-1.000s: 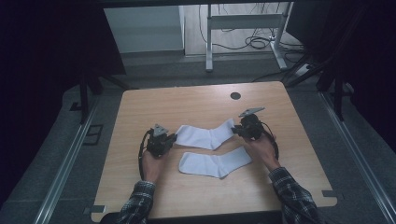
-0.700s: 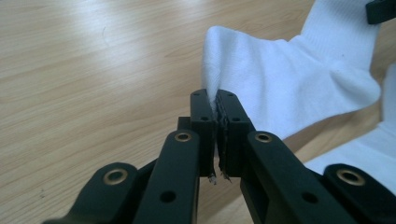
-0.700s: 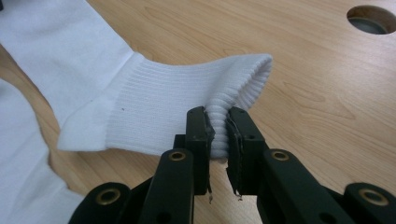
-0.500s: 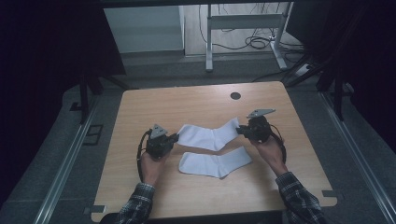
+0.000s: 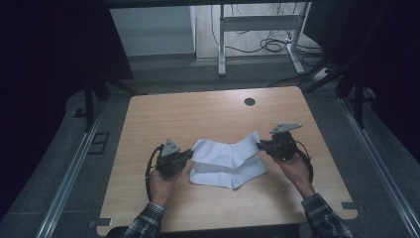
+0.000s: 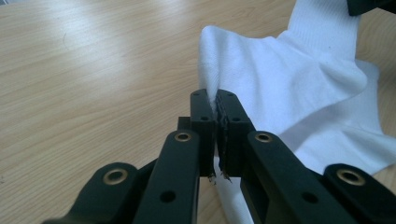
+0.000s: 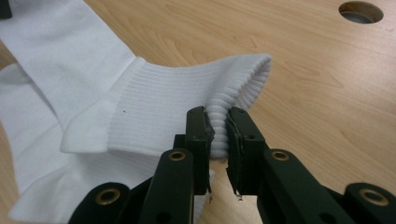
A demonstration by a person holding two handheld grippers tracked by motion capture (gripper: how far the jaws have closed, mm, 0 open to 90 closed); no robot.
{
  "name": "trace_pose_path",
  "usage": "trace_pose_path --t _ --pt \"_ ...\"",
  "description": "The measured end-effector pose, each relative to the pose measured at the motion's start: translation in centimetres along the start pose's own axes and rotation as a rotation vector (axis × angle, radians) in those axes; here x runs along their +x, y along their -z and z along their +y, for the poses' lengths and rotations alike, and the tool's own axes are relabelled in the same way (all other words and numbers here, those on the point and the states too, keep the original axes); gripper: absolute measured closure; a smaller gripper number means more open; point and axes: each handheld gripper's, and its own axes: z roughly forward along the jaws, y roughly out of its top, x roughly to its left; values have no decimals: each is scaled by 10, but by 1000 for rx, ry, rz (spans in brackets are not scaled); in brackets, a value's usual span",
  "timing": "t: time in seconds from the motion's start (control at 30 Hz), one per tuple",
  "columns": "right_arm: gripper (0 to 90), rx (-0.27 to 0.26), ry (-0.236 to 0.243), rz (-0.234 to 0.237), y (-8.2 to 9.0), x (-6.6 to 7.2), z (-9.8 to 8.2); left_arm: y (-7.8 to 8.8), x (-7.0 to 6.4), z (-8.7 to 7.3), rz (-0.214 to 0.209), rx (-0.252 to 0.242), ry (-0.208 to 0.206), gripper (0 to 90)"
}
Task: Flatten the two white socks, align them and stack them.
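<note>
The worktop (image 5: pixel 198 114) is a light wood-grain board with rounded corners, standing on a grey floor (image 5: pixel 64 163). A round cable hole (image 5: pixel 249 101) sits near its far edge, right of the middle. One white sock (image 5: pixel 233 174) lies flat on the near half of the worktop, toward the person's side. A second white sock (image 5: pixel 223 152) hangs above it, its sagging middle draped onto the lower one.

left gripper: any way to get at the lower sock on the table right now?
Probably not as it stands. The left gripper is shut on the toe end of the upper sock, which drapes over the lower sock. It would have to let go first; otherwise the path looks free.
</note>
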Motion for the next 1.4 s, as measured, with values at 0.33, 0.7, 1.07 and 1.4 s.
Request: trace_pose_path --t 0.33,0.7,1.07,1.4 --pt "786 12 -3 32 11 12 -14 7 -8 -7 -13 4 2 866" --pt "786 26 4 55 18 22 -23 23 -19 -19 -28 6 5 866" --pt "785 69 -2 71 17 26 -31 27 -29 -28 -39 50 -4 864" --pt "777 141 -12 55 5 25 -37 13 -36 -35 -2 134 -44 862"
